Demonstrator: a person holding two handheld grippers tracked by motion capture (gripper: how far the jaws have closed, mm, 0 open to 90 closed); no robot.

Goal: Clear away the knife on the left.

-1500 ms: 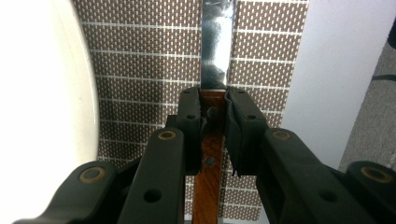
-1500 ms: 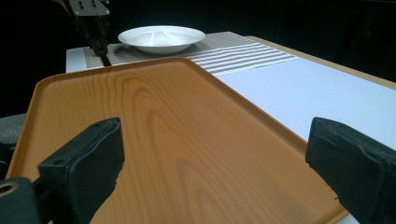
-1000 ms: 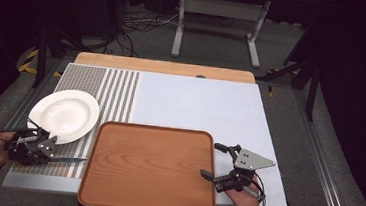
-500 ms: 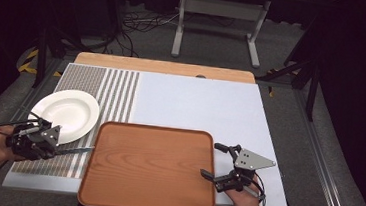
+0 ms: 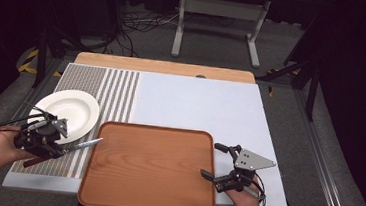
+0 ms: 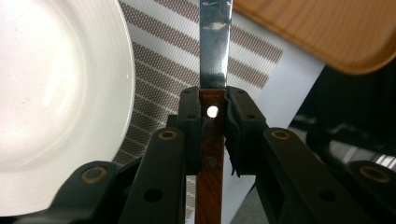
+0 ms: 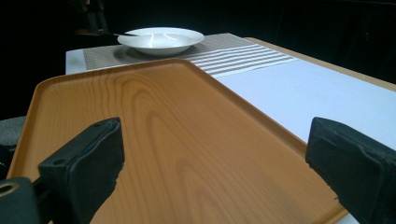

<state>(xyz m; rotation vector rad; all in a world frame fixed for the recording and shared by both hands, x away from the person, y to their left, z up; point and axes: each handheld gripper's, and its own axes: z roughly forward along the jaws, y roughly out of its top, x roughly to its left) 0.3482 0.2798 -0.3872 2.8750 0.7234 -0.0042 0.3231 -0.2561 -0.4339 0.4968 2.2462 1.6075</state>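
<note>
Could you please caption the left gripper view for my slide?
Left tool clamps a wooden-handled knife beside a white plate.

No readable text or labels.

high view: above, looking down | tool views: close, low | shared: tray (image 5: 150, 173), plate (image 5: 72, 109)

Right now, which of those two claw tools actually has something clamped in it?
The left gripper, beside the white plate. Its jaws are shut on the wooden handle of a table knife, blade toward the wooden tray. The right gripper hangs wide open at the tray's edge.
</note>
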